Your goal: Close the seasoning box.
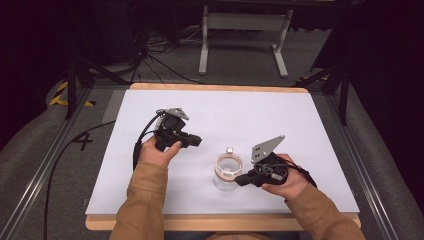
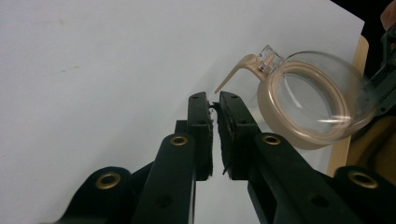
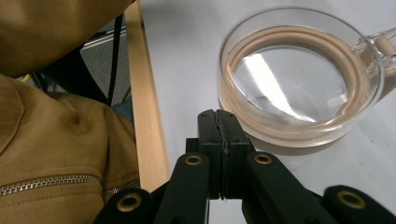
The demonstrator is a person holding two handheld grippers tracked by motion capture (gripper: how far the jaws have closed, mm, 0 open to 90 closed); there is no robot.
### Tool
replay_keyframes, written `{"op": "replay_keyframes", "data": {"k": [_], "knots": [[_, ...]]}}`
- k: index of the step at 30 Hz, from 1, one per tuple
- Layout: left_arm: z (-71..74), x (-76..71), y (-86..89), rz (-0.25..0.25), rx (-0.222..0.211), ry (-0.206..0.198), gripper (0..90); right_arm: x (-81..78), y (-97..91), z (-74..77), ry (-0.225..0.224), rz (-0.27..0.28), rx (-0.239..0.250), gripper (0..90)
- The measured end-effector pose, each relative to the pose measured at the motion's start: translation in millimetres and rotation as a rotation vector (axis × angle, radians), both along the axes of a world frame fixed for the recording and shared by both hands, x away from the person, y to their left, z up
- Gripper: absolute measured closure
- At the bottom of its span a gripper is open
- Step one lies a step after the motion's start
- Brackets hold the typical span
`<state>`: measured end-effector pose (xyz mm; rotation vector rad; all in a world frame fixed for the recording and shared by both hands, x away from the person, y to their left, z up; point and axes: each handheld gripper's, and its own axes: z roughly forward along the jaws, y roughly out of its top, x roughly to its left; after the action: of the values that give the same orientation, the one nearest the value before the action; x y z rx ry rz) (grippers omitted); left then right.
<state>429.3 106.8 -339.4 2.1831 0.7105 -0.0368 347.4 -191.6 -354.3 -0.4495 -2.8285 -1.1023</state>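
At lower centre a lidded glass jar (image 1: 228,172) stands between the nearly closed, empty left gripper (image 1: 196,140) and the closed, empty right gripper (image 1: 241,179).

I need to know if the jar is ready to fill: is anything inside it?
Nothing shows inside the glass jar: through its closed clear lid only glass and glare appear. The beige seal ring hides the rim.

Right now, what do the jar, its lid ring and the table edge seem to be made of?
Jar: clear glass or hard plastic; you see through it and it glints.
Lid ring: beige, matte, probably rubber or silicone.
Table edge: pale wood, matte, faint grain.
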Motion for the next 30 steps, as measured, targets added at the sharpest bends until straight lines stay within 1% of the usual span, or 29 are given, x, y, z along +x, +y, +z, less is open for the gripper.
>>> {"op": "replay_keyframes", "data": {"k": [5,6,7,9,10,11,12,13,14,15,16,17,18,19,20,21,23,24,26,27,28,29,30], "knots": [[0.5,-0.6,0.8,0.007,-0.001,-0.007,81.9,-0.8,0.2,1.0,-0.002,0.004,0.005,89.9],[0.7,-0.6,0.9,0.01,-0.002,-0.012,80.6,-1.0,-0.4,2.3,-0.013,0.0,0.008,89.9],[1.9,-1.3,1.6,0.02,0.011,-0.013,79.2,-1.2,-1.1,3.4,-0.015,-0.004,0.014,89.8],[2.2,-2.9,2.3,0.041,0.014,-0.025,75.6,-0.6,-3.7,7.6,-0.037,-0.01,0.036,89.0],[2.7,-3.7,3.0,0.053,0.016,-0.037,72.7,0.2,-5.6,10.2,-0.045,-0.019,0.053,82.2],[3.3,-4.5,4.3,0.063,0.018,-0.044,70.1,1.6,-7.7,12.7,-0.051,-0.034,0.081,76.8],[3.7,-5.7,5.5,0.079,0.015,-0.048,67.7,3.2,-10.7,15.6,-0.059,-0.054,0.107,73.6],[4.5,-6.5,7.6,0.09,0.012,-0.054,65.3,4.6,-14.1,18.5,-0.073,-0.069,0.133,71.5],[5.2,-7.1,9.6,0.097,0.012,-0.056,62.7,6.0,-18.7,22.4,-0.096,-0.09,0.155,67.4],[5.2,-7.1,9.6,0.097,0.012,-0.056,61.0,6.0,-18.7,22.4,-0.096,-0.09,0.155,67.4],[6.4,-7.8,13.9,0.108,0.01,-0.067,60.1,9.0,-26.7,27.9,-0.134,-0.126,0.183,63.8],[6.2,-8.7,15.1,0.122,0.001,-0.07,59.3,10.7,-31.0,30.5,-0.147,-0.143,0.198,62.8],[6.2,-8.7,15.1,0.122,0.001,-0.07,58.3,12.7,-35.9,33.3,-0.158,-0.161,0.211,61.0],[6.4,-9.2,17.1,0.128,-0.001,-0.078,57.1,15.4,-41.9,36.3,-0.17,-0.186,0.227,59.4],[6.7,-11.0,19.4,0.146,-0.004,-0.074,56.5,16.9,-45.6,38.1,-0.175,-0.201,0.232,58.7],[6.8,-10.9,21.2,0.15,0.002,-0.083,55.9,19.5,-50.6,40.1,-0.186,-0.219,0.239,58.3],[6.5,-11.6,22.3,0.157,0.0,-0.08,55.2,24.7,-60.8,42.9,-0.197,-0.26,0.249,57.0],[5.6,-11.8,25.5,0.169,-0.001,-0.079,54.7,27.5,-65.9,43.6,-0.199,-0.28,0.254,56.3],[3.9,-11.9,28.2,0.189,-0.009,-0.072,54.0,33.6,-76.0,43.9,-0.21,-0.323,0.255,55.6],[3.3,-11.0,30.3,0.189,-0.002,-0.074,53.8,36.6,-81.1,43.6,-0.213,-0.344,0.252,55.0],[2.6,-10.8,31.5,0.203,-0.005,-0.07,53.7,40.0,-86.2,42.8,-0.217,-0.365,0.252,54.4],[2.1,-10.0,33.5,0.206,0.001,-0.073,53.6,43.2,-91.5,41.6,-0.216,-0.385,0.25,53.8],[2.1,-10.0,33.5,0.206,0.001,-0.073,53.5,43.2,-91.5,41.6,-0.216,-0.385,0.25,53.8]]}}
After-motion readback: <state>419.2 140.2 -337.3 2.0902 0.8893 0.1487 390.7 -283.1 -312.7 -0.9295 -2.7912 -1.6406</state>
